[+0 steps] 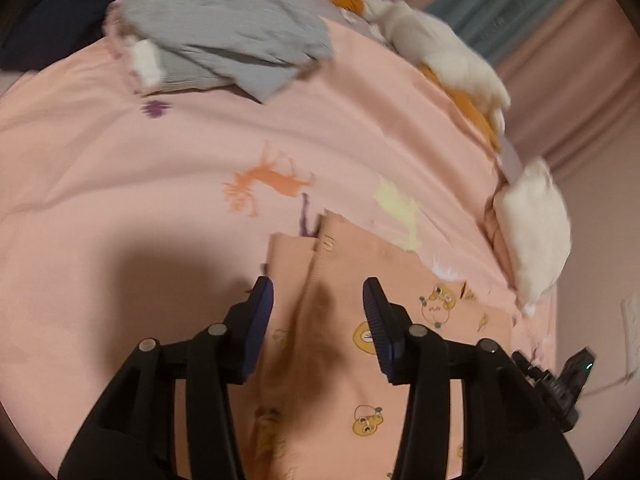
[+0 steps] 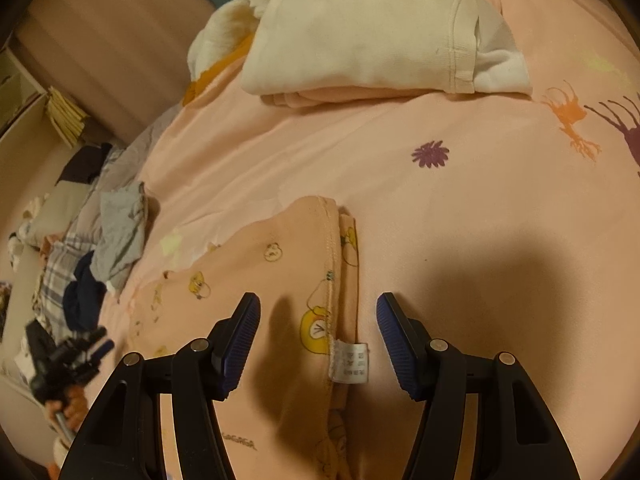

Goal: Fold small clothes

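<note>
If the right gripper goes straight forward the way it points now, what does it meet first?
Probably the peach printed garment: the right gripper is open, angled down over its stitched edge and white care label. The exact contact point is hard to judge.

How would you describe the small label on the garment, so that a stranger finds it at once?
Start from the pink bedsheet with animal prints. On it lies a peach garment with yellow cartoon prints, between the right gripper's fingers. The white care label sticks out of its stitched edge, the only white tag with printed text there.
</note>
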The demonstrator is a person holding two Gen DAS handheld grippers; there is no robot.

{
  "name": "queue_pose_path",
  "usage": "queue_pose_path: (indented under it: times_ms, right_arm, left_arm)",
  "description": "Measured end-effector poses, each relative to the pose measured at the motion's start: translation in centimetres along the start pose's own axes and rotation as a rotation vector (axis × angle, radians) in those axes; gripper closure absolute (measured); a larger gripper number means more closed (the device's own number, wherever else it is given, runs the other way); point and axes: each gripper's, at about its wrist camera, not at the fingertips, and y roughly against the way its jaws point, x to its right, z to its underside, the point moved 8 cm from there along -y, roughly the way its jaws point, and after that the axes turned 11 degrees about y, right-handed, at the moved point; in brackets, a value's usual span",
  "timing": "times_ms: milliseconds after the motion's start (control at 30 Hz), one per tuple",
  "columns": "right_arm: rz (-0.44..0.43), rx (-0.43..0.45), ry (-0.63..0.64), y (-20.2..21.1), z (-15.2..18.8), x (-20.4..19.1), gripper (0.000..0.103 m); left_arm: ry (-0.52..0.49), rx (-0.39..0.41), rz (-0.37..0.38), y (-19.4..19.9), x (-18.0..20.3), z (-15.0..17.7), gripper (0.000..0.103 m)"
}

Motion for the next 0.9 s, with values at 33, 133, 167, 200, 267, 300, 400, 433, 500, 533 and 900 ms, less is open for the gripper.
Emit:
queue_pose_path:
  times_ms: [33, 133, 167, 200, 267, 300, 400, 433, 500, 533, 900]
  right_arm:
    - [0.000, -0.001, 0.005, 0.0, 0.0, -0.1, 0.041]
    - [-0.006, -0.004, 0.015, 0.1, 0.1, -0.1, 0.041]
    - [-0.007, -0.005, 0.012, 0.1, 0.1, -0.1, 0.041]
    - [-0.008, -0.005, 0.009, 0.0, 0.1, 0.0, 0.041]
    - [-0.008, -0.008, 0.005, -0.1, 0.1, 0.0, 0.041]
    - [-0.006, -0.009, 0.006, -0.1, 0.1, 0.0, 0.041]
    - [0.009, -0.010, 0.020, 0.0, 0.2, -0.1, 0.041]
    - [0.015, -0.011, 0.025, -0.1, 0.2, -0.2, 0.041]
    - [0.026, -0.012, 0.035, -0.1, 0.3, -0.3, 0.041]
    - [0.031, -0.012, 0.039, -0.2, 0.3, -0.3, 0.041]
    - [0.023, -0.016, 0.029, 0.0, 0.1, -0.4, 0.041]
  left_arm:
    - [-0.016, -0.017, -0.027, -0.7, 0.1, 0.3, 0.057]
    - [0.029, -0.119, 0.015, -2.4, 0.4, 1.9, 0.059]
    - [0.038, -0.130, 0.035, -2.6, 0.6, 2.3, 0.059]
    - [0.021, -0.117, 0.023, -2.5, 0.6, 2.4, 0.059]
    - [-0.029, -0.112, 0.003, -2.7, 1.1, 2.7, 0.060]
    - [-0.033, -0.116, 0.000, -3.0, 1.0, 2.6, 0.061]
    - [0.032, -0.078, -0.006, -2.7, 0.3, 2.0, 0.089]
    - [0.043, -0.056, 0.007, -2.4, 0.3, 1.7, 0.094]
    - [-0.027, -0.013, 0.012, -1.5, 1.2, 1.8, 0.097]
    - [-0.074, 0.016, -0.018, -1.3, 1.6, 1.9, 0.097]
    - [-0.145, 0.075, -0.182, -2.2, -2.1, 1.0, 0.097]
